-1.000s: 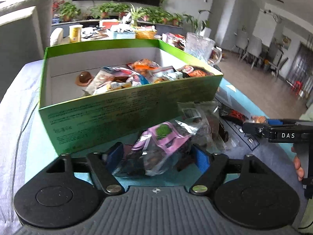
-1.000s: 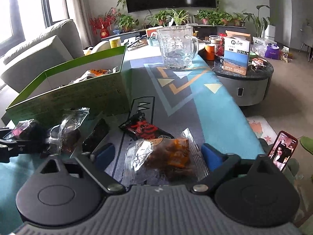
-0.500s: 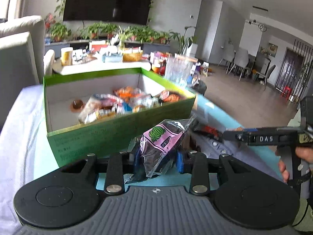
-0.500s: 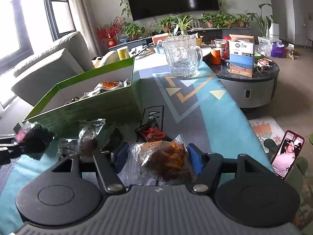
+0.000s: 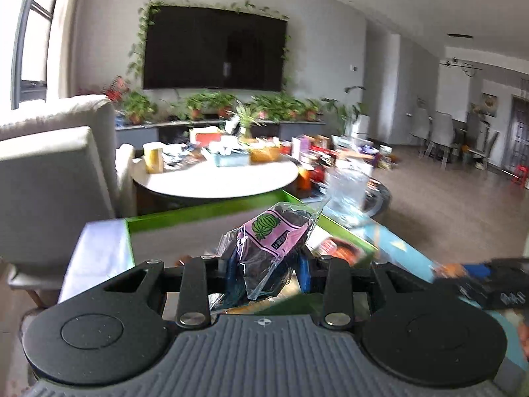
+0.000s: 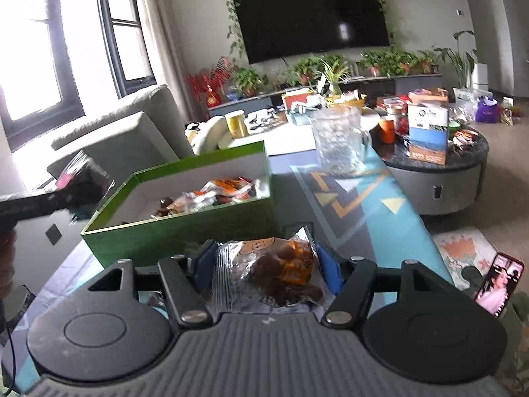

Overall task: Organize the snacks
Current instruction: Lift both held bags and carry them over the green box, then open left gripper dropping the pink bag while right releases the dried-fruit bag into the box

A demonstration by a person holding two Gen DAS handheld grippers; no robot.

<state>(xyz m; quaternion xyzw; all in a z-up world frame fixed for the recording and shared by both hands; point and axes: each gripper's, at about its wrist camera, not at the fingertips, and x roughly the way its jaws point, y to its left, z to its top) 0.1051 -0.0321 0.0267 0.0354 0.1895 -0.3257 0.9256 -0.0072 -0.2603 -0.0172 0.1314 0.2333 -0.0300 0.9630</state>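
My left gripper [image 5: 267,271] is shut on a clear packet with a pink label and a green melon print [image 5: 274,238], held up above the near side of the green cardboard box [image 5: 198,213]. My right gripper [image 6: 266,263] is shut on a clear packet of brown and orange snacks [image 6: 274,274], lifted just in front of the green box [image 6: 185,235]. Several wrapped snacks [image 6: 211,195] lie inside that box. In the right wrist view, the left gripper [image 6: 62,198] with its pink packet [image 6: 79,175] hovers at the box's left corner.
A glass mug [image 6: 340,145] stands on the patterned table cloth [image 6: 363,198] behind the box. A dark round side table [image 6: 463,172] with cartons is at the right, and a phone [image 6: 499,284] on a stand lower right. A grey sofa [image 6: 132,139] is at the left.
The left gripper closed on the pink packet and raised it off the table to above the box wall. The right gripper rose with its packet too. Both views tilted upward.
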